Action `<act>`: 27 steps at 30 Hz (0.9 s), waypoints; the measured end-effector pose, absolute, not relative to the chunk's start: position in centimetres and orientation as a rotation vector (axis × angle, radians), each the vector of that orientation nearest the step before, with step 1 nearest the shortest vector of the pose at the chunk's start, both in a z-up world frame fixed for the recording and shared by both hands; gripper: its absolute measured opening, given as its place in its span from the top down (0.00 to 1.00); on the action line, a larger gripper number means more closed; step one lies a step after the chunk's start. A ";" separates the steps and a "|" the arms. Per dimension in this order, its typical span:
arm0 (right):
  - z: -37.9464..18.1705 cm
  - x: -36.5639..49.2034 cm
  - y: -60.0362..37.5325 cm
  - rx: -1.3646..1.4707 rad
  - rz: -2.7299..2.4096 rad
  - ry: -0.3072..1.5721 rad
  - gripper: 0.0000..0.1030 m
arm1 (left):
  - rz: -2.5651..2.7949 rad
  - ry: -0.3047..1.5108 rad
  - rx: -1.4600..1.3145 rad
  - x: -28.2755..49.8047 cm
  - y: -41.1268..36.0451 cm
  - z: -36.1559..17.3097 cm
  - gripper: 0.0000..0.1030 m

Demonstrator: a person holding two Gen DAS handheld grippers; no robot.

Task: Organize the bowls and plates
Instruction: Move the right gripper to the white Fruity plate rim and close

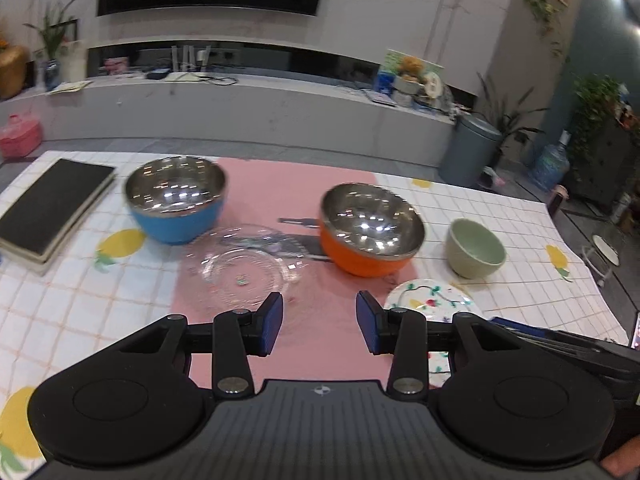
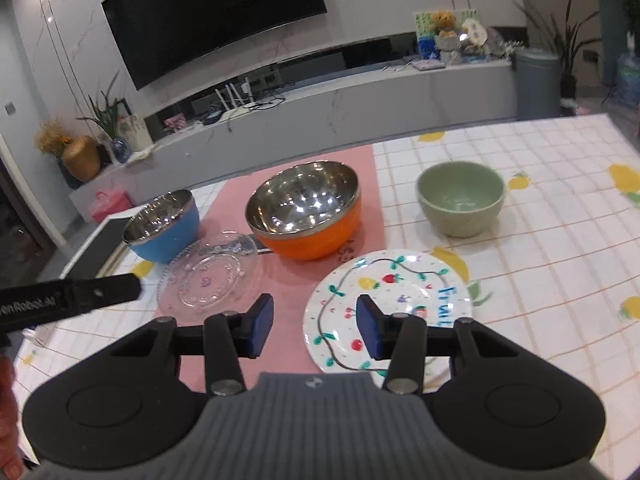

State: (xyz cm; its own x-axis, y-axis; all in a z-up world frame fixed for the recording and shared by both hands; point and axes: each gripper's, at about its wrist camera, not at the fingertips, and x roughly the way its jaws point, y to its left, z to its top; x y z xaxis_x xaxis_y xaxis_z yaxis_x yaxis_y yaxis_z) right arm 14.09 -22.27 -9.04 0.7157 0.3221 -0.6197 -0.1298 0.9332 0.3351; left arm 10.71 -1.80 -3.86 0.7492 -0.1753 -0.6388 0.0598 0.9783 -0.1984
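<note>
Two steel-lined bowls stand on a pink mat (image 1: 280, 184): a blue bowl (image 1: 176, 200) (image 2: 164, 224) to the left and an orange bowl (image 1: 370, 232) (image 2: 308, 208) in the middle. A clear glass plate (image 1: 240, 268) (image 2: 212, 280) lies in front, between them. A small green bowl (image 1: 474, 248) (image 2: 460, 196) sits to the right on the checked cloth. A white painted fruit plate (image 1: 428, 300) (image 2: 392, 292) lies nearest. My left gripper (image 1: 319, 312) hovers open over the mat, right of the glass plate. My right gripper (image 2: 314, 316) hovers open above the painted plate's left edge. Neither holds anything.
A black book (image 1: 52, 208) lies at the table's far left. The checked tablecloth (image 2: 540, 260) with lemon prints stretches to the right. Part of the left gripper (image 2: 80, 296) crosses the right wrist view at left. Beyond the table stand a TV bench and a grey bin (image 1: 468, 152).
</note>
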 end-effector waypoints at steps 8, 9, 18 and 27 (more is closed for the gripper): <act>-10.6 16.2 -22.0 0.307 0.255 0.776 0.57 | -0.175 0.784 -0.229 13.3 -2.4 -5.7 0.62; -10.8 16.4 -22.1 0.309 0.253 0.780 0.58 | -0.182 0.792 -0.239 13.6 -2.5 -5.9 0.64; -12.0 17.3 -24.8 0.271 0.149 0.793 0.60 | -0.208 0.842 -0.252 15.7 -4.6 -8.0 0.69; -13.9 18.2 -29.5 0.300 0.024 0.845 0.60 | -0.205 0.895 -0.273 16.9 -6.2 -10.4 0.69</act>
